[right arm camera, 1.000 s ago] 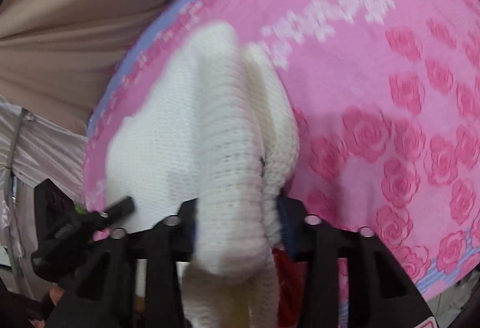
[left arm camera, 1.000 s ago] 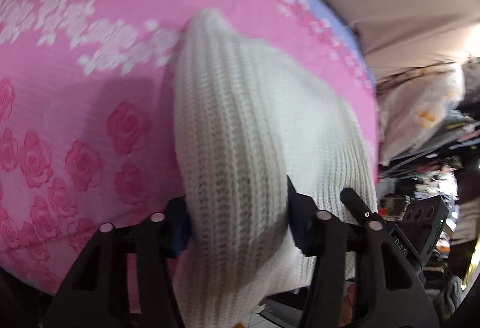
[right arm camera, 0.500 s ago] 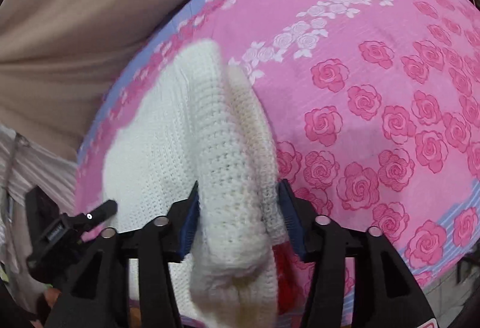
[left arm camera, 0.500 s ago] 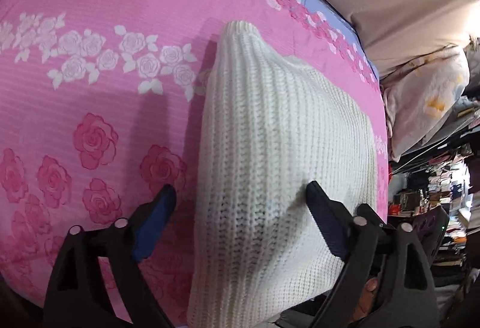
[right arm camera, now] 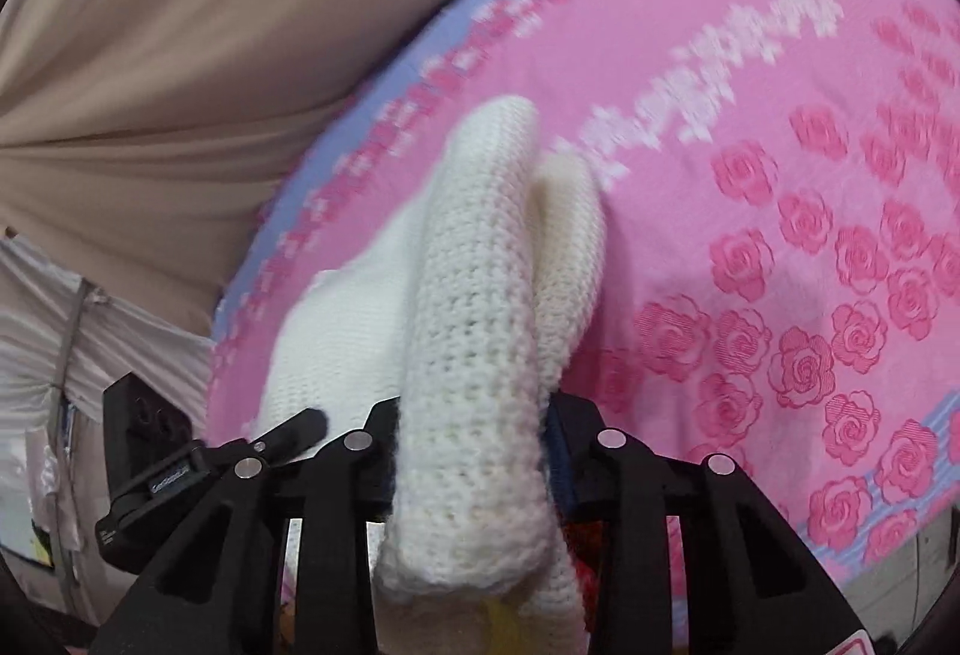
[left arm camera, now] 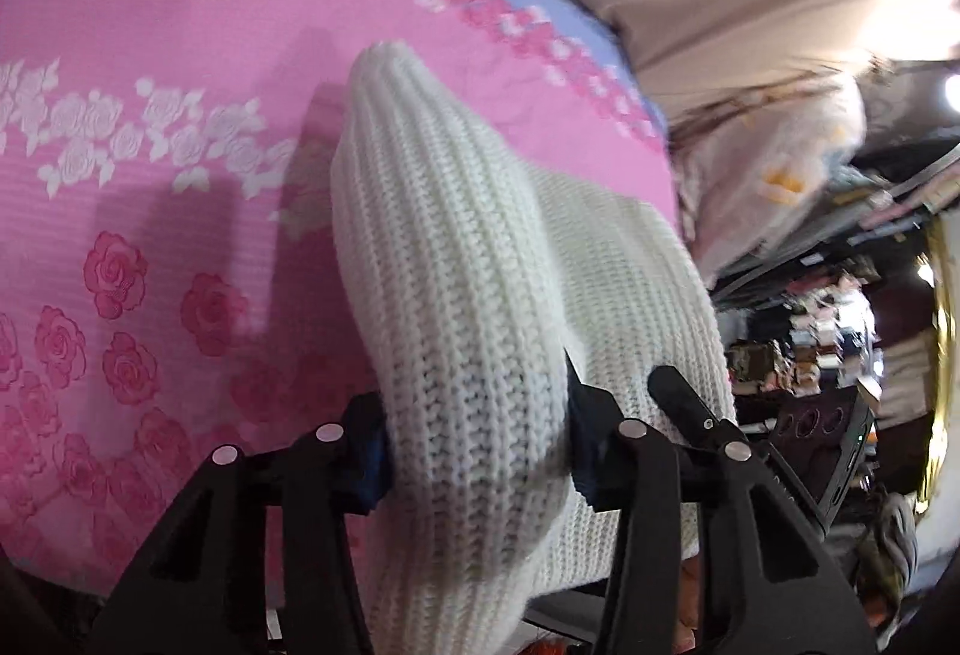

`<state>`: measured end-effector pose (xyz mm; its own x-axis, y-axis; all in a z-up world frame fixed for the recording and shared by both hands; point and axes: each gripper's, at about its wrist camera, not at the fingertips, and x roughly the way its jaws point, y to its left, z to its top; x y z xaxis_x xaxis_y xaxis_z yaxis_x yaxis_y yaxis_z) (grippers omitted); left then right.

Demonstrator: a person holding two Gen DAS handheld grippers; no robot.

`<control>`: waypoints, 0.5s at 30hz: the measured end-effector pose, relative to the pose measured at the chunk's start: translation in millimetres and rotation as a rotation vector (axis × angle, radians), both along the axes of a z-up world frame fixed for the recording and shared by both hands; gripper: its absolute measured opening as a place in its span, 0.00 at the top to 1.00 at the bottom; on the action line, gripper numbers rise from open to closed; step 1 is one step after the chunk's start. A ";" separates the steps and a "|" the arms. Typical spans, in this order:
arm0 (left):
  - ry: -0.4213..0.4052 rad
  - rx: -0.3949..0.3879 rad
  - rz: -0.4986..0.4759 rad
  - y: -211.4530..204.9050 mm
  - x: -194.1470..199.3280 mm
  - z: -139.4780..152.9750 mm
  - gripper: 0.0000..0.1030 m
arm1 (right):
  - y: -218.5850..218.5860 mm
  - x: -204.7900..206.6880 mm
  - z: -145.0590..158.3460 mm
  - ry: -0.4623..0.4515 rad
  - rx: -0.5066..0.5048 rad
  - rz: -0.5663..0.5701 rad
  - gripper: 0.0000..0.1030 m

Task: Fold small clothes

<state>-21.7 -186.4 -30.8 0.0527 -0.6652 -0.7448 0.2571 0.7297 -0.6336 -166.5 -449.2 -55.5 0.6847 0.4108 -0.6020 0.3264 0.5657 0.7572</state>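
A white knit sweater (left arm camera: pixel 456 247) lies on a pink rose-patterned bedspread (left arm camera: pixel 150 145), its near edge bunched into a raised ridge. My left gripper (left arm camera: pixel 477 439) is closing, and its blue pads press on that ridge from both sides. In the right wrist view the same sweater (right arm camera: pixel 474 265) shows a thick folded roll, and my right gripper (right arm camera: pixel 474 445) is closing with its pads squeezing the roll. Both near edges hang lifted off the bedspread (right arm camera: pixel 780 175). The pads are largely buried in the knit.
A beige curtain (right arm camera: pixel 180 25) hangs behind the bed's far edge. A pale printed pillow (left arm camera: pixel 774 175) and cluttered shelves (left arm camera: pixel 828 331) stand to the right. Each view catches the other hand's gripper body (left arm camera: pixel 810 451) (right arm camera: pixel 156 475) close alongside.
Half a second ago the left jaws stood wide around the flat sweater and the right jaws were looser. Both have since closed on the knit and risen, lifting its near edge.
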 end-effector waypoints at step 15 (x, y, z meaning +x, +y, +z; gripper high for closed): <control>-0.492 -0.228 -0.170 10.1 -46.0 241.1 0.57 | 3.8 -65.4 232.6 -0.518 -0.250 -0.102 0.69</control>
